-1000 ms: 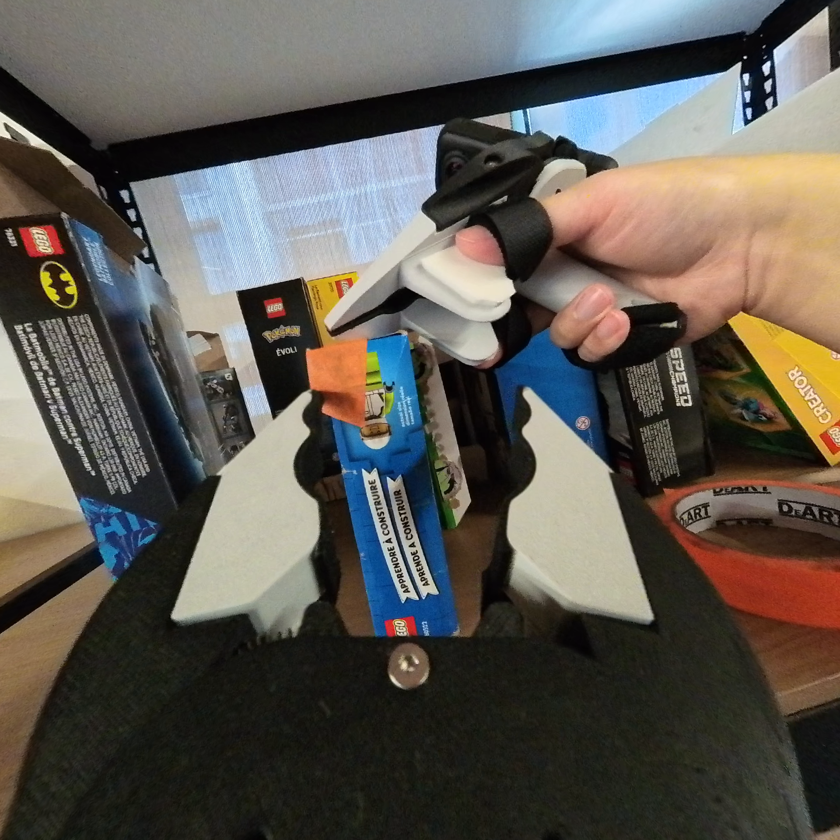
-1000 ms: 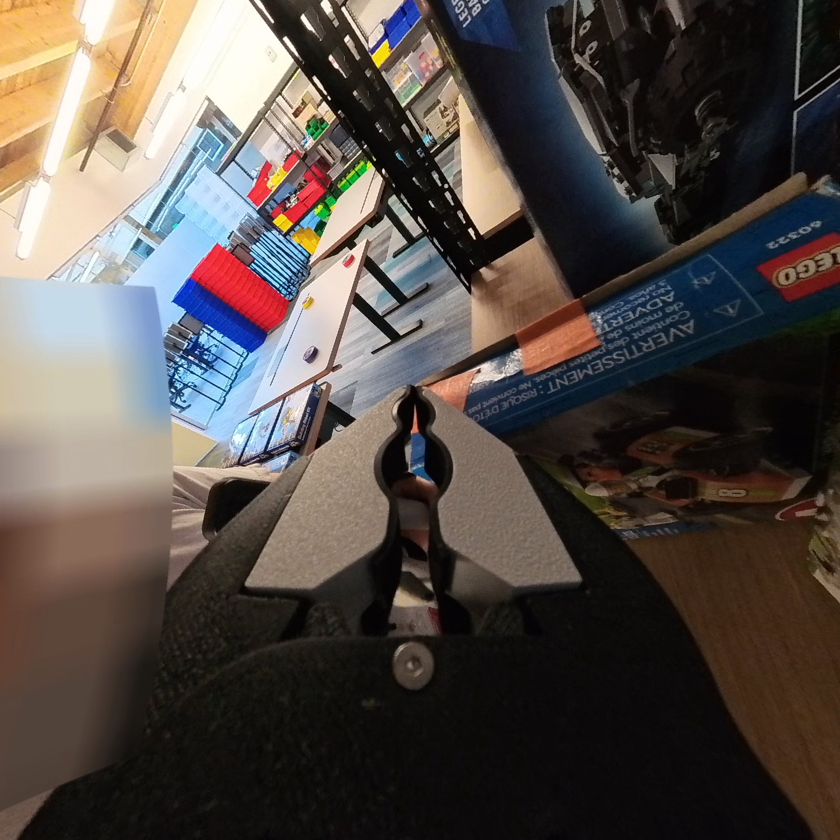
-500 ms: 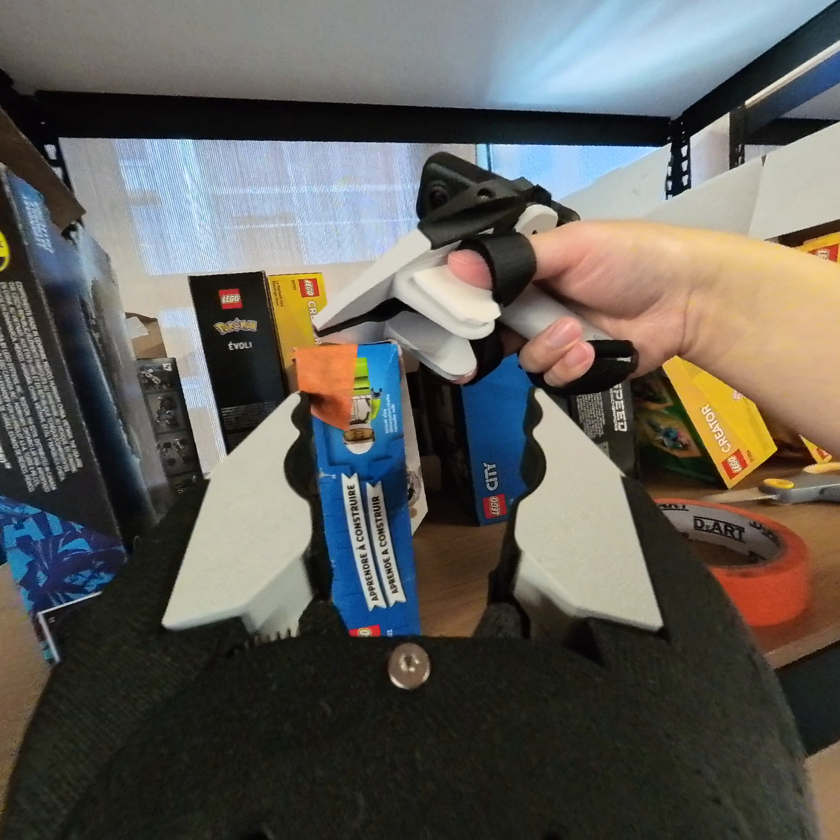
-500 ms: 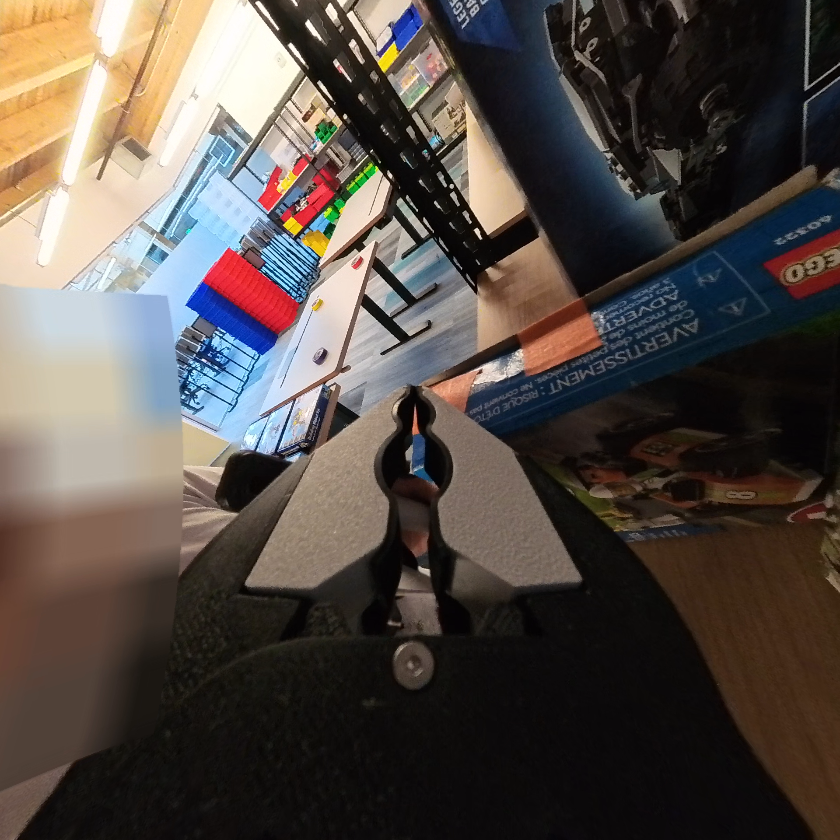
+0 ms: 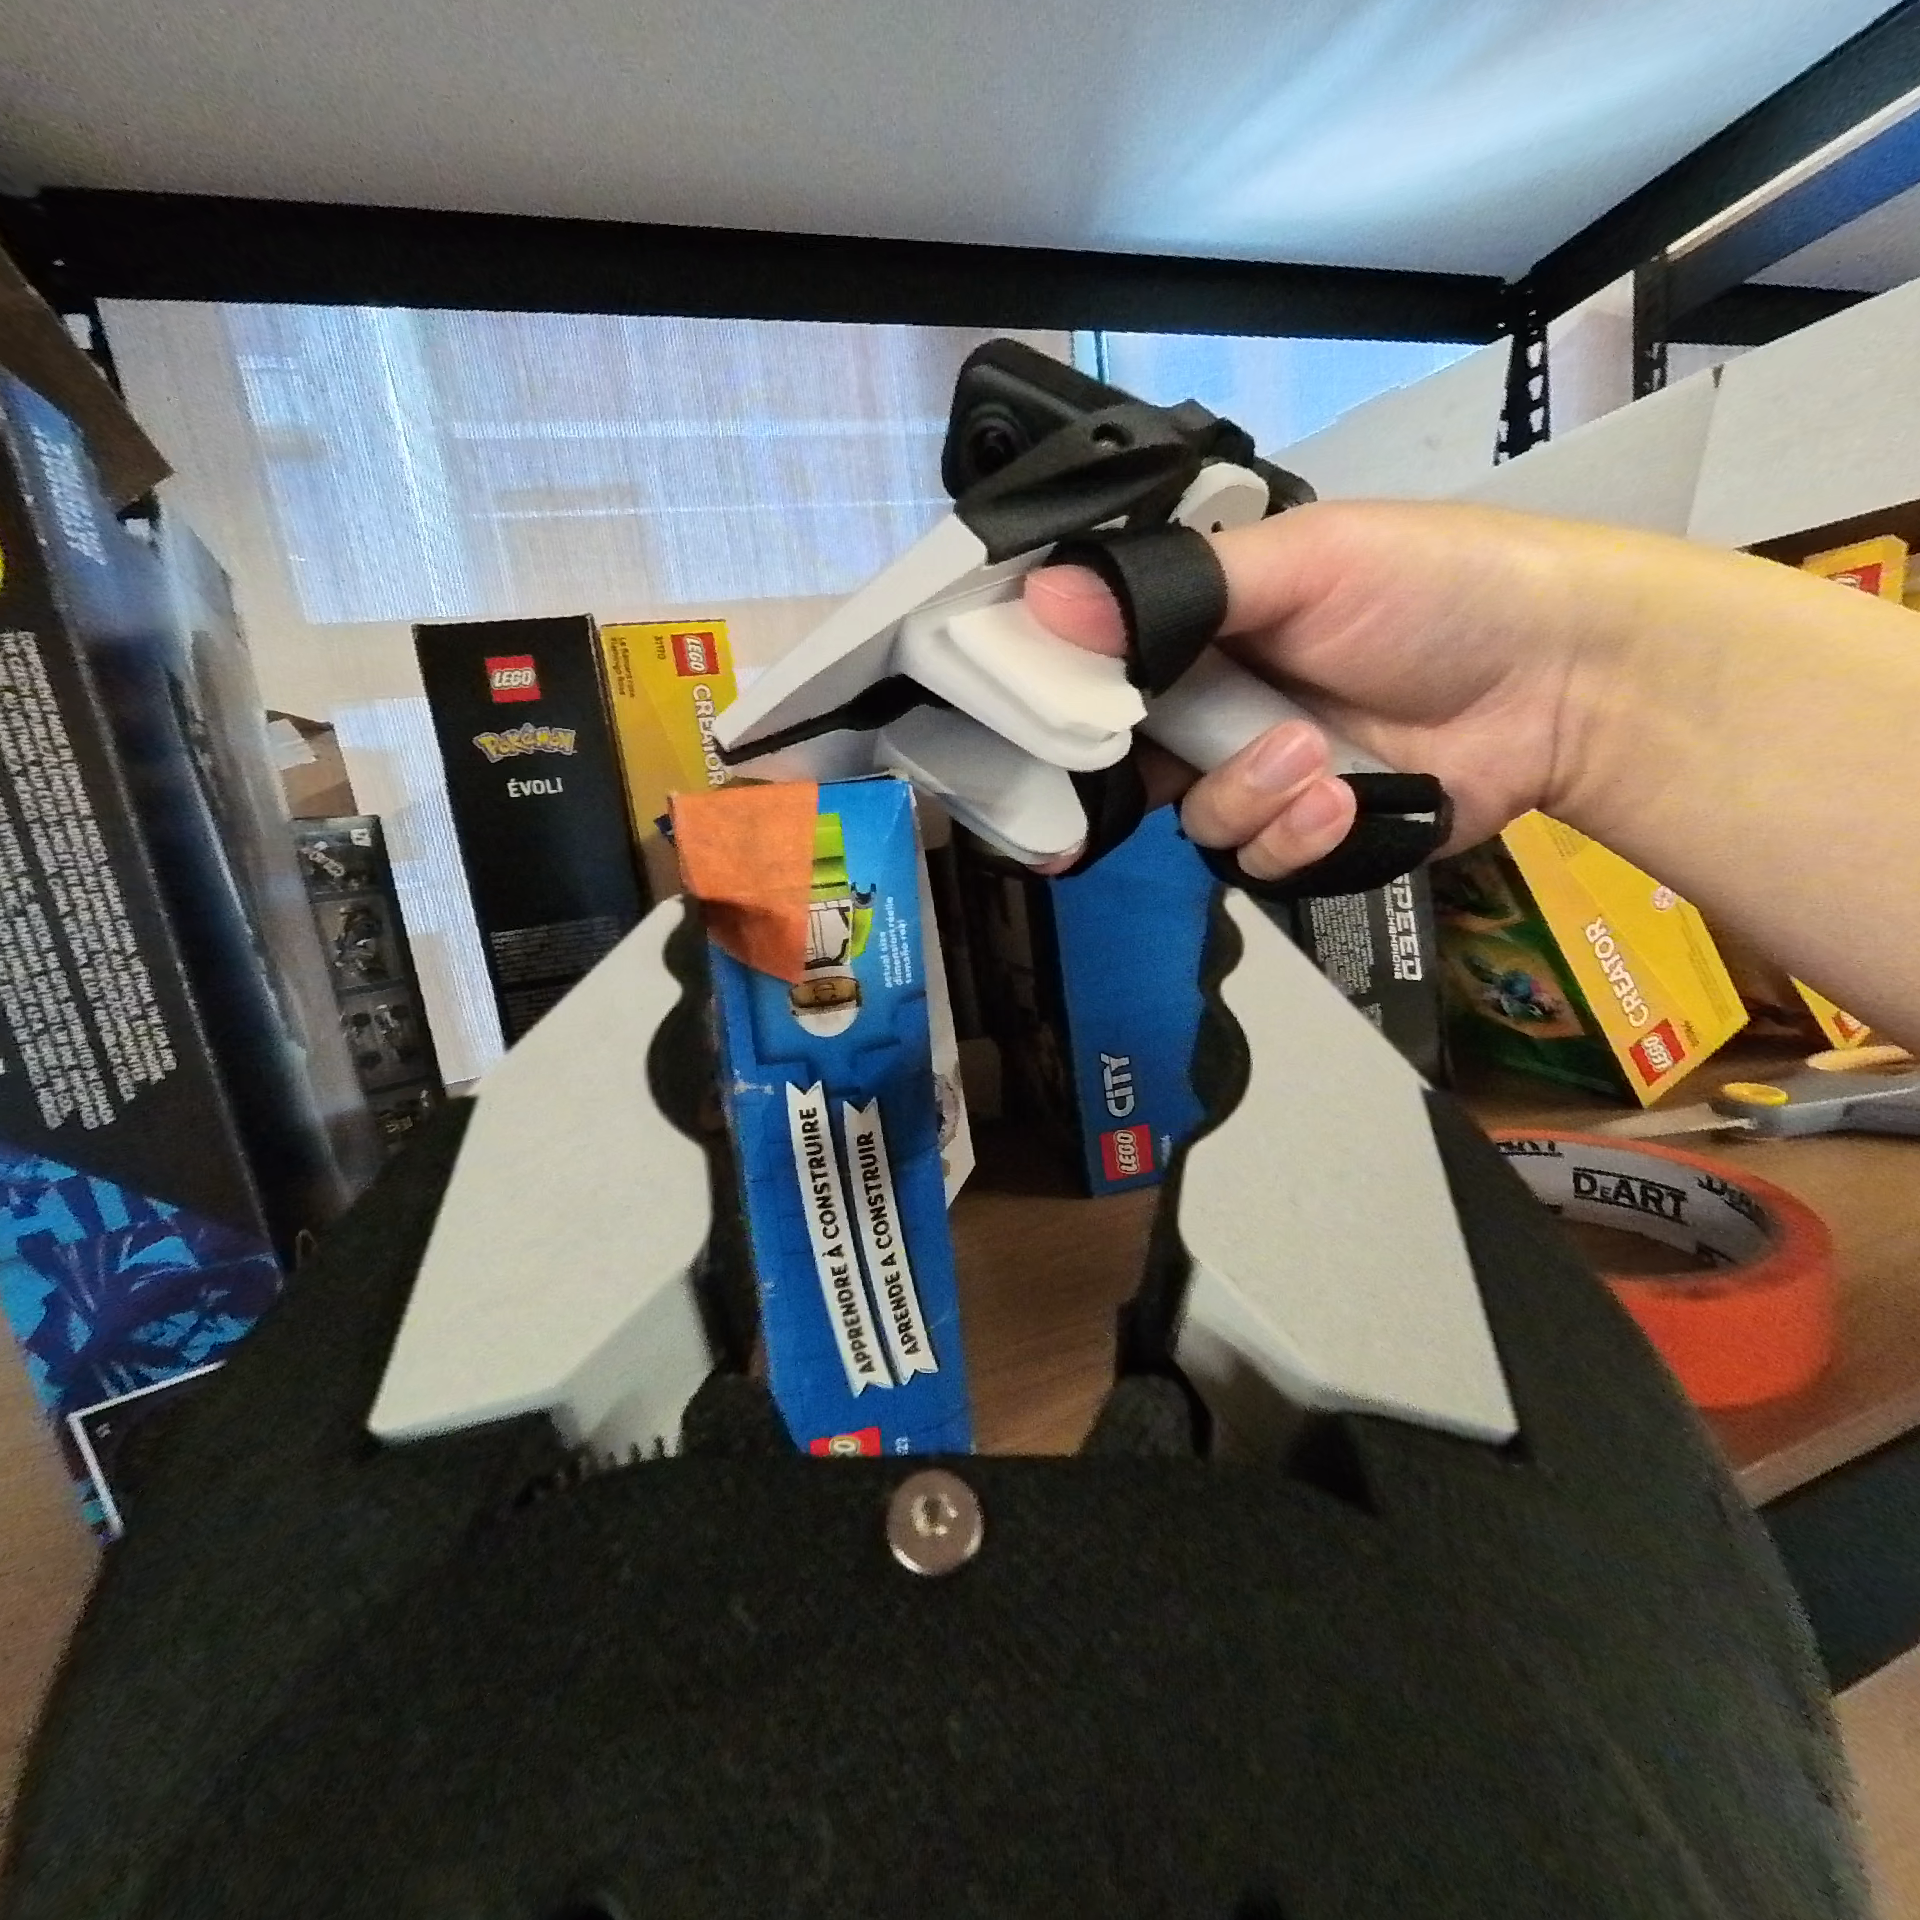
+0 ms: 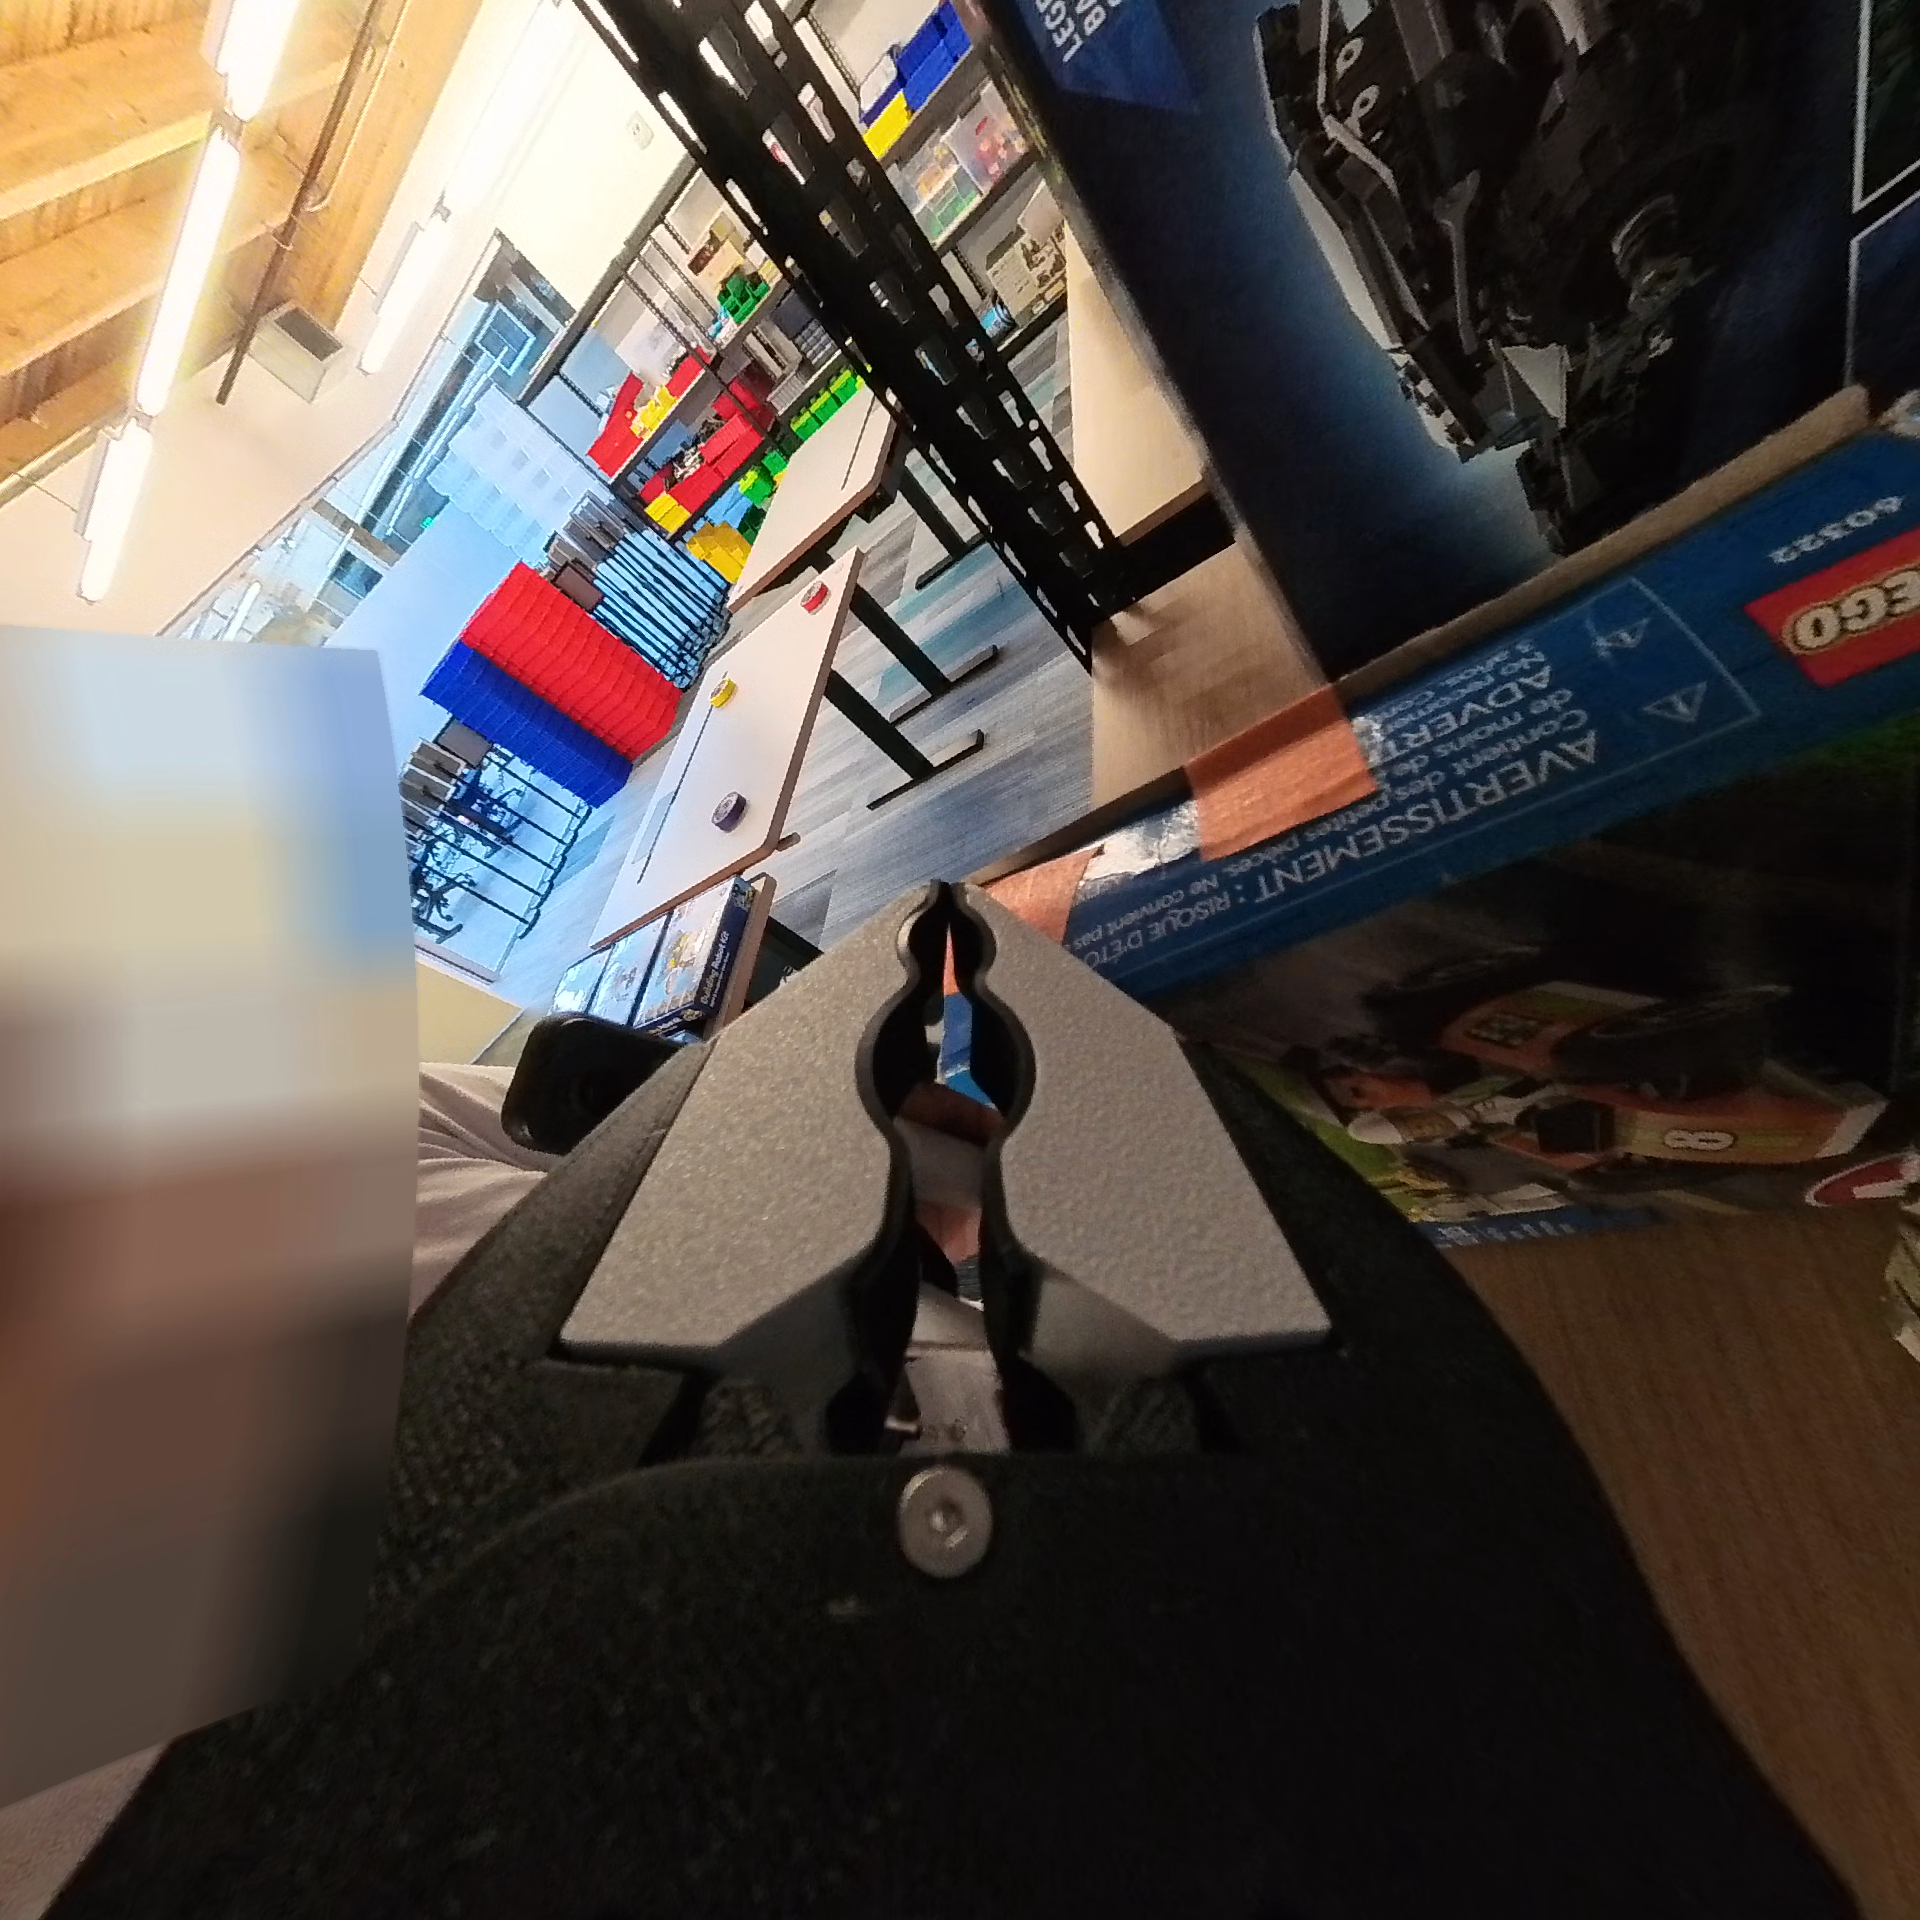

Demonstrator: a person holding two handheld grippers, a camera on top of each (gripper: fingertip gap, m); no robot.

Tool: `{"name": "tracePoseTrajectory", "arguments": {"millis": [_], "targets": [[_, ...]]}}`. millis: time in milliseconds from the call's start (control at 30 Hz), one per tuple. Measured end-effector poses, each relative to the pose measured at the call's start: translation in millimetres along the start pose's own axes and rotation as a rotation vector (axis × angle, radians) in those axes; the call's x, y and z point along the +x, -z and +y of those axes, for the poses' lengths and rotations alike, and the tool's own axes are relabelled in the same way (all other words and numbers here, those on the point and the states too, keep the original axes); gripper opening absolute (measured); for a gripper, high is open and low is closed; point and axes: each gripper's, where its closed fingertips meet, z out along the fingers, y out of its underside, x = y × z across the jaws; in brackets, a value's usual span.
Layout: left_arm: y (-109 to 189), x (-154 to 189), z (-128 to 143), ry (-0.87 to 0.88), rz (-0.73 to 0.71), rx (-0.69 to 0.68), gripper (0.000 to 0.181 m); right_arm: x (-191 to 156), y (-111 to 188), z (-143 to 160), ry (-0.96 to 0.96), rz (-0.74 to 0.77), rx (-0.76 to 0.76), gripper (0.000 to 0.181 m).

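Now the left tool (image 5: 940, 1049) gapes wide around the blue box (image 5: 847, 1122), steadying it; above the box, the right tool (image 5: 727, 746) is pinched on its orange tape (image 5: 750, 868).

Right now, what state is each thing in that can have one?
blue box, upright
orange tape strip, stuck over the box's top corner
left claw, open, astride the box
right claw, shut, tips by the box's top edge
tape roll, lying flat

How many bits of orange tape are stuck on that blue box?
2: a strip across the box's long edge, and a piece at its end corner. Others may be hidden.
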Motion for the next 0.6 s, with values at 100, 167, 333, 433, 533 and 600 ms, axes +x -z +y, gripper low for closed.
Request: {"name": "tracePoseTrajectory", "arguments": {"millis": [100,167,333,433,533,600], "targets": [[0.4,3.6,-0.3,0.004,0.035,0.001,0.097,0.0,0.1,-0.3,-0.004,-0.003,0.002,0.000],[1.3,5.2,-1.0,0.024,0.066,0.005,0.096,0.3,0.7,-0.4,-0.007,-0.005,0.004,0.000],[5.0,3.7,-7.1,0.164,0.177,0.033,0.087,-0.1,1.4,-0.2,-0.007,-0.008,0.001,0.000],[7.0,2.0,-7.0,0.181,0.217,0.028,0.087,-0.2,0.7,-0.4,-0.008,-0.010,0.000,0.000],[8.2,-1.1,-5.4,0.137,0.210,0.016,0.087,-0.5,-0.7,-0.6,-0.005,-0.011,-0.001,0.000],[9.1,-3.3,-9.5,0.107,0.209,0.039,0.087,-0.5,-1.3,-0.7,-0.002,-0.008,-0.002,0.000]]}}
